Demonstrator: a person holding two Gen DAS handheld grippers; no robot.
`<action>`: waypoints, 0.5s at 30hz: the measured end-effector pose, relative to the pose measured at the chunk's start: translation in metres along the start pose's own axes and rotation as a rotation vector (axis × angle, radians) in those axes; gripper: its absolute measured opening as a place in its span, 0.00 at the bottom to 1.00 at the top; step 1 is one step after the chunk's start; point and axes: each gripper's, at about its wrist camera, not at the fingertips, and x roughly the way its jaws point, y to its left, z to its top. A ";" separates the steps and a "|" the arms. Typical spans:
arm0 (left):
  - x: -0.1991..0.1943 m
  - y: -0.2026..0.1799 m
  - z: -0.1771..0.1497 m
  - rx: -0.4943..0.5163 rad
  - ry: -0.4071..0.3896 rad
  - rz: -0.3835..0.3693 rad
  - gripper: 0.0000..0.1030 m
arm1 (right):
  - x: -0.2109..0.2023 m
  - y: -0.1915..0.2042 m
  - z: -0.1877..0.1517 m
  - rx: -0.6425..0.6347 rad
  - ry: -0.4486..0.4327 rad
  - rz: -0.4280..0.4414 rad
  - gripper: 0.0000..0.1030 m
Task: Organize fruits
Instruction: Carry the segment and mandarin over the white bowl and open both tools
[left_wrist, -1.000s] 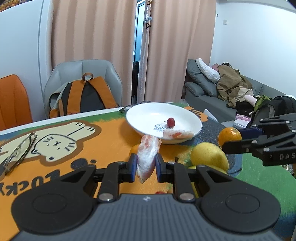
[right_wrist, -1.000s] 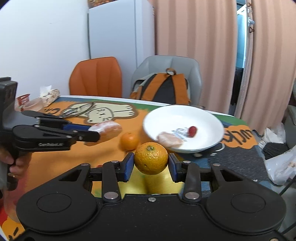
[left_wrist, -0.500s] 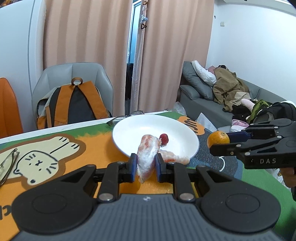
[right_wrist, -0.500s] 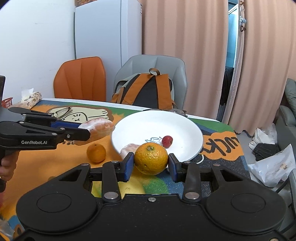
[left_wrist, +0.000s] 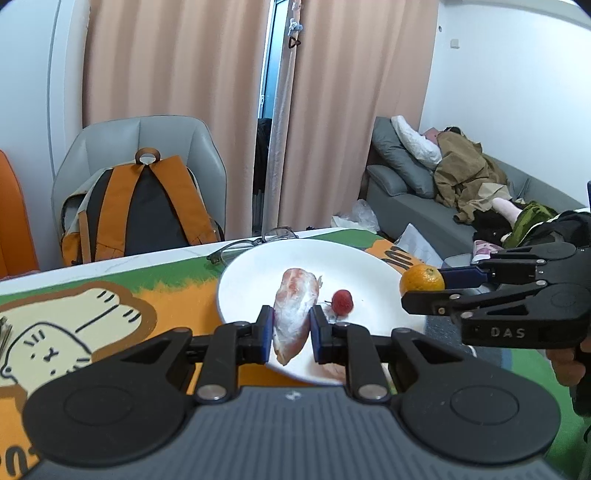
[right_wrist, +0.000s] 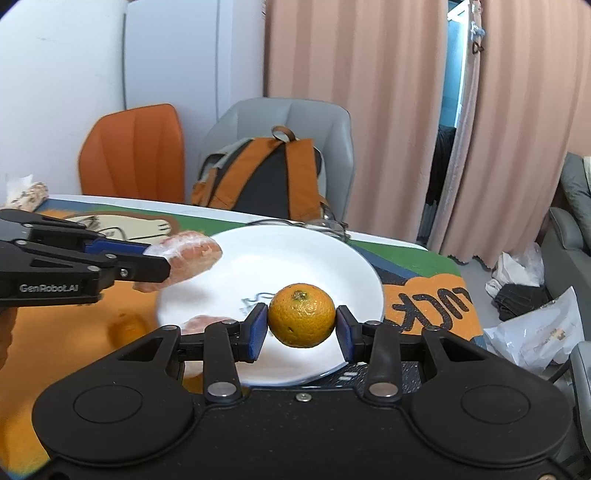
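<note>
On cartoon tablecloth (left_wrist: 177, 295), white plate (left_wrist: 369, 266)

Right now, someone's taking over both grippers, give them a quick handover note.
Left gripper: shut on a wrapped pink fruit piece, over the white plate.
Right gripper: shut on an orange, also over the plate.
Done: a small red fruit and another pink piece lie in the plate.
Left: set both held fruits down in the plate. A blurred orange fruit sits on the mat beside it.
</note>
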 end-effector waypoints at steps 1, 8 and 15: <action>0.004 -0.001 0.001 0.009 0.002 0.004 0.19 | 0.005 -0.002 0.000 0.005 0.011 0.000 0.36; 0.033 0.001 0.002 -0.026 0.035 -0.003 0.19 | 0.031 -0.006 -0.004 0.035 0.044 -0.004 0.36; 0.046 0.003 -0.001 -0.050 0.048 -0.009 0.19 | 0.036 -0.005 -0.008 0.035 0.049 -0.013 0.36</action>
